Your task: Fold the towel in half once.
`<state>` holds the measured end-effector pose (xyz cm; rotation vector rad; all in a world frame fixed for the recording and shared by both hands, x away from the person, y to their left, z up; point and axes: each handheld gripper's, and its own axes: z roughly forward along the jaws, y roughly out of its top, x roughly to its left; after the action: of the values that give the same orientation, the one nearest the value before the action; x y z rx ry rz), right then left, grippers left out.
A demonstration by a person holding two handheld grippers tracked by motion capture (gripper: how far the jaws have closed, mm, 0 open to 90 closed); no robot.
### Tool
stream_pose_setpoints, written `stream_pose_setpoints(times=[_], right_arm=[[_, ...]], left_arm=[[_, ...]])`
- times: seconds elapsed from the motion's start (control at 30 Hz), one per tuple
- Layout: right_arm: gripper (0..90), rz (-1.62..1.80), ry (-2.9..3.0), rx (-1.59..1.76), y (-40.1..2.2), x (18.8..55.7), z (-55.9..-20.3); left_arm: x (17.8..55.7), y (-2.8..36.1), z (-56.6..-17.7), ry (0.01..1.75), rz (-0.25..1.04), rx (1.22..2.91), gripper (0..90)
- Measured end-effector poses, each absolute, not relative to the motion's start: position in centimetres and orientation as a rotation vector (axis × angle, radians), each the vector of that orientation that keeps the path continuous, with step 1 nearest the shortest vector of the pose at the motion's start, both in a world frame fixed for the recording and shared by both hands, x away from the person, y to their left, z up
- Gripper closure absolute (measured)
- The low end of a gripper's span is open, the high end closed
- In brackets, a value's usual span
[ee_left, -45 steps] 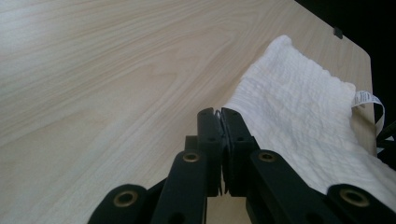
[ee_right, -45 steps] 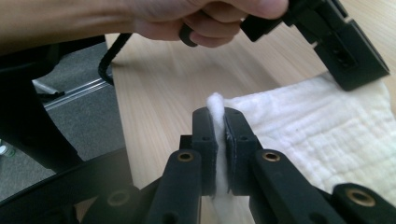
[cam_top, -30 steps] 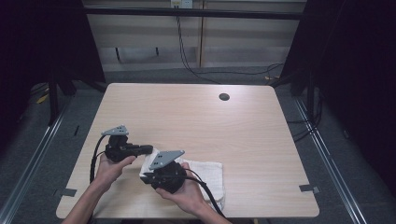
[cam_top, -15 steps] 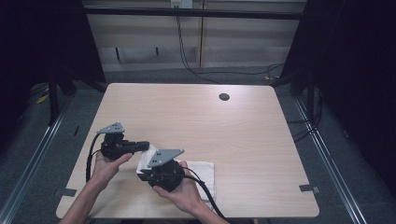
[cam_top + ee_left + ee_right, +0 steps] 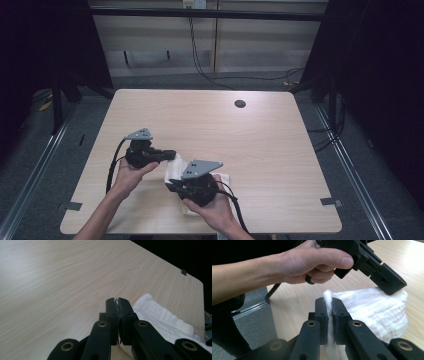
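A white towel (image 5: pixel 175 166) lies bunched near the front of the wooden table (image 5: pixel 210 125), between my two grippers. My left gripper (image 5: pixel 172 154) points right and is shut on one corner of the towel; a thin white sliver shows between its tips (image 5: pixel 117 302), and the rest of the towel (image 5: pixel 160 315) hangs to its right. My right gripper (image 5: pixel 170 186) points left, shut on a raised fold of the towel (image 5: pixel 372 307) that stands up between its jaws (image 5: pixel 328 302). The right gripper view also shows the left gripper (image 5: pixel 390 287) on the towel's far corner.
A dark round hole (image 5: pixel 240 103) sits at the back right of the table. Tape marks lie at the front left (image 5: pixel 72 205) and front right (image 5: pixel 330 201) corners. Black cables trail from both grippers toward the front edge. Dark floor surrounds the table.
Both hands have moved left and slightly up across the table, drawing the towel with them. The towel lay flat and spread to the right; it is now gathered and lifted between the grippers.
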<state>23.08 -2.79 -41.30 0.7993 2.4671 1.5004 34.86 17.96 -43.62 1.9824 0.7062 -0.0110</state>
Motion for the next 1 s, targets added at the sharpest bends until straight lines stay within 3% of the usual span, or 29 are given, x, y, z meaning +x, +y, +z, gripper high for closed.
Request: stream_pose_setpoints(times=[0.4,1.0], right_arm=[[84.0,1.463,2.429,0.891,-6.7,21.8,-42.2],[79.4,1.339,2.438,1.003,-9.8,20.1,-46.3]], left_arm=[[34.6,13.4,-45.0,0.663,-0.069,2.056,87.6],[34.2,10.0,-47.4,0.643,-0.115,2.092,85.7]])
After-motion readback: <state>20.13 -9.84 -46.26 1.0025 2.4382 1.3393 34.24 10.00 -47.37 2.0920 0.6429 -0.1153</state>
